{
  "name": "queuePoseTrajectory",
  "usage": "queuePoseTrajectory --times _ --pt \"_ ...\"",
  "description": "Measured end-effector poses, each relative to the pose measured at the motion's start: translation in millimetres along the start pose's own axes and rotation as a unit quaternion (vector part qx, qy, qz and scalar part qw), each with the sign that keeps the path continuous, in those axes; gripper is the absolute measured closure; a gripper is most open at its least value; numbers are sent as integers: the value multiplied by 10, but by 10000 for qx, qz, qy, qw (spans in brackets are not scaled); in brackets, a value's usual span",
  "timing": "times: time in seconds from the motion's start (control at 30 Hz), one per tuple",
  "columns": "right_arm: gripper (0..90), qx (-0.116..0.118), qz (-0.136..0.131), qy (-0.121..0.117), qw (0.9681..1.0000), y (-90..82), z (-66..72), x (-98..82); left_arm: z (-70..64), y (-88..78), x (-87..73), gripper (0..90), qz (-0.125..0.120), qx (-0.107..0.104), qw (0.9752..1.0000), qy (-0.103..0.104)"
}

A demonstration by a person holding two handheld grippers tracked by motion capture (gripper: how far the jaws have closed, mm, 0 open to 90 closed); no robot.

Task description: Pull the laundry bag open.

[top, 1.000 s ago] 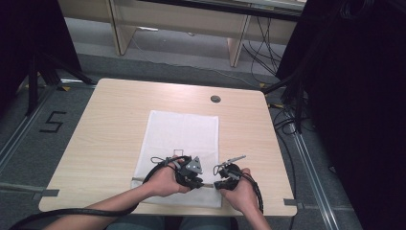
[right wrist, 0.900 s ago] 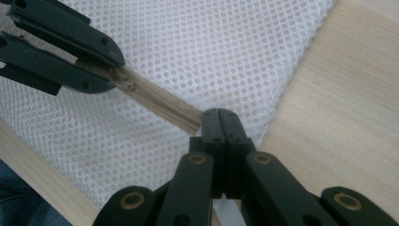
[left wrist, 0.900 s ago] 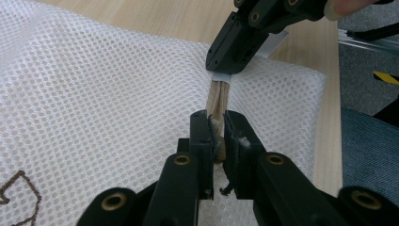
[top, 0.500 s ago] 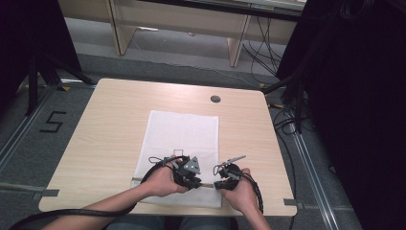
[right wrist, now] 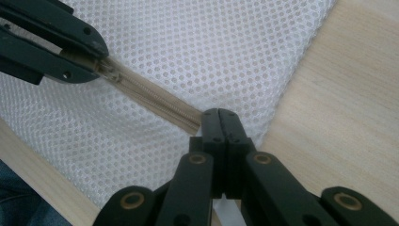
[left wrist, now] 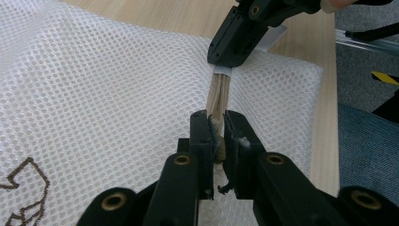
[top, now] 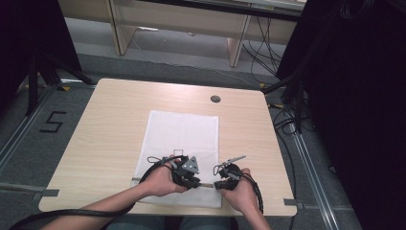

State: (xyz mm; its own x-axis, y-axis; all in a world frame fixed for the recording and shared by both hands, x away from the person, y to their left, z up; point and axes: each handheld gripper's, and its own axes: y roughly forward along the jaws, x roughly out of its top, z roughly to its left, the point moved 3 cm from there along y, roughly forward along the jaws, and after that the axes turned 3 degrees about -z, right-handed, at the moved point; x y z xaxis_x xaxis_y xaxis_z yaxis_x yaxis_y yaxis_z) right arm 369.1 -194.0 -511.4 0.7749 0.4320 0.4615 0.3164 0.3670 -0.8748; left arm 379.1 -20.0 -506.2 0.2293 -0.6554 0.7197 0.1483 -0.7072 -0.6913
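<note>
On the light wooden table (top: 110, 129) lies a white mesh laundry bag (top: 184, 132) — the left gripper (left wrist: 215, 134) clamps its beige zipper (right wrist: 155, 100), the right gripper (right wrist: 219, 123) pinches the zipper's end — near the table's front edge.

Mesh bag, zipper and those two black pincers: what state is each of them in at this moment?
Mesh bag: lying flat on the wooden table, white.
Zipper: tan, closed along the stretch between the grippers, pulled taut.
Left gripper: shut on the zipper's slider end.
Right gripper: shut on the zipper's end at the bag's edge.
Table: wooden, bag spread near its front edge.
</note>
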Motion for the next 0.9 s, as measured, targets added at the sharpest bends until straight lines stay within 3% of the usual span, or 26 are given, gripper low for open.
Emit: queuePoseTrajectory --times 0.1,0.13,0.47,0.5,0.63,0.67,0.7,0.73,0.8,0.9 --pt "900 -14 -4 9 10000 1 2 1 8 -11 -7 822 -5 -3 10000 18" --pt "900 -10 20 46 10000 1 1 0 -1 -12 -14 822 8 20 10000 -72" --pt "900 -58 64 132 9999 -6 13 -4 10 -35 -29 822 10 24 10000 17" --pt "900 -57 65 133 9999 -6 13 -3 5 -36 -33 822 -28 -15 10000 -94" --pt "900 -49 74 130 9999 -7 12 -3 17 -38 -35 822 2 9 10000 25" --pt "900 -55 64 132 9999 -6 13 -4 -2 -31 -37 822 -51 -21 9999 -128" --pt "900 -55 64 132 9999 -6 13 -4 -3 -32 -36 822 -54 -22 9999 -128" --pt "900 -60 64 132 9999 -6 14 -4 8 -43 -39 822 -4 12 10000 -25" --pt "900 -71 68 129 9999 -7 16 -3 7 -49 -44 822 1 7 10000 -80" --pt "900 -79 85 137 9998 -8 17 -2 21 -62 -50 822 -2 19 10000 29"
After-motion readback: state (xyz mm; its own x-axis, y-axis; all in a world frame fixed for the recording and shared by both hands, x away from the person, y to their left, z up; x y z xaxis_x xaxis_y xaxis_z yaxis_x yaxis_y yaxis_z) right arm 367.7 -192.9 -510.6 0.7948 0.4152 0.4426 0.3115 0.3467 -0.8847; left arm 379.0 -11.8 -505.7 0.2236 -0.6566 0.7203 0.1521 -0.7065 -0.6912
